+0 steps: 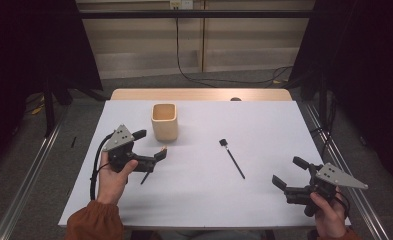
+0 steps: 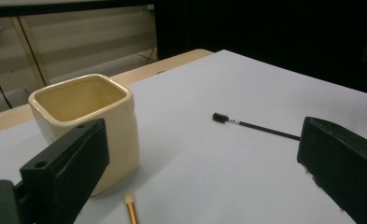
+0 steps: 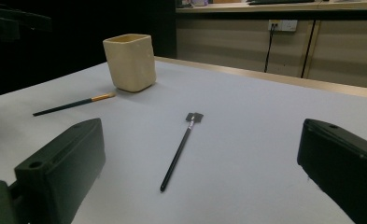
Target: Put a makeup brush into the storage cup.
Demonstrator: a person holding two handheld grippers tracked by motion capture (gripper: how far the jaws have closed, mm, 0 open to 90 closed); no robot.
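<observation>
Table (image 1: 264, 125) with a pale grey top takes the middle of the high view. Above the centre, a little to the left, a cream cup (image 1: 164, 121) stands upright, and its inside looks empty. The left gripper (image 1: 151, 145) hovers at centre left with its jaws wide apart, holding nothing, above a gold-tipped brush (image 1: 147, 175) that lies just beside the cup. The right gripper (image 1: 290, 172), at the lower right, is also spread wide and empty. A black brush (image 1: 232, 158) lies alone between the grippers.

On the table (image 1: 264, 200) the cup (image 1: 164, 121) stands upper left of centre; one brush (image 1: 232, 157) lies right of it, another (image 1: 153, 167), seemingly partly hidden, lower left
</observation>
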